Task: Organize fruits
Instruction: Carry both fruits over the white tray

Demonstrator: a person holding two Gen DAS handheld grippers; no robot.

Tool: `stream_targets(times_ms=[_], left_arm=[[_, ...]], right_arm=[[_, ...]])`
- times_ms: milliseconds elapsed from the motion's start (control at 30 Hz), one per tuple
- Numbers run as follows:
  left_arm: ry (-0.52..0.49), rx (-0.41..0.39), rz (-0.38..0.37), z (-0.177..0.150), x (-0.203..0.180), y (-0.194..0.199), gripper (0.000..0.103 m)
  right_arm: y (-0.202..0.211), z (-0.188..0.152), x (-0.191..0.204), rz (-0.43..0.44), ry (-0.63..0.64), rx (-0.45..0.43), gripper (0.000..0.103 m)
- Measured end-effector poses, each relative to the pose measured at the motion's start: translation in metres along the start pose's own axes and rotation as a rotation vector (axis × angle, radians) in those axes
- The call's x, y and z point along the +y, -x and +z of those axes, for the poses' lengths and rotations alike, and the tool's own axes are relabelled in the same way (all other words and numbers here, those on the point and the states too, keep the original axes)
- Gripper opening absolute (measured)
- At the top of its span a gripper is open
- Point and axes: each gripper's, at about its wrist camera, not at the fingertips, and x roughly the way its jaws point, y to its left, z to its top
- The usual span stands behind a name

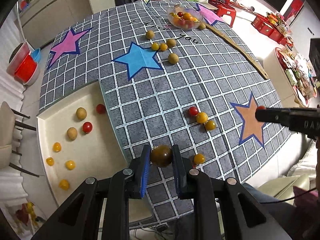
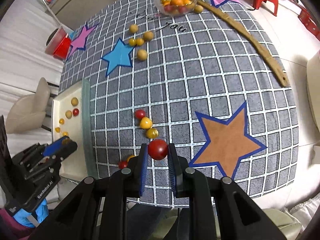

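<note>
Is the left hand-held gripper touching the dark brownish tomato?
Touching. The left wrist view shows the left hand-held gripper with both blue pads pressed against the dark tomato, no gap either side.

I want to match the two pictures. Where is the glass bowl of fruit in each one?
Left wrist view: the clear glass bowl of fruit sits at the top, right of centre.
Right wrist view: the bowl sits at the top, near centre.
Shared landmark: the long wooden stick beside it.
</note>
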Motion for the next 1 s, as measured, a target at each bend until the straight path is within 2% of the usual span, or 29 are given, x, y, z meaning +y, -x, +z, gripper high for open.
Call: stream_targets(times_ms=[533,1000], left_arm=[[0.0,-0.049,-0.008,0.0,0.014,0.014,0.022],[0.054,-0.101,0.004,-0.009,0.034,0.017,0.022]], right_arm=[[0.023,0.009,0.006,-0.017,-0.041,-0.051,0.021],[0.035,0.022,0.029,-0.056,0.037,-0.07,0.021]])
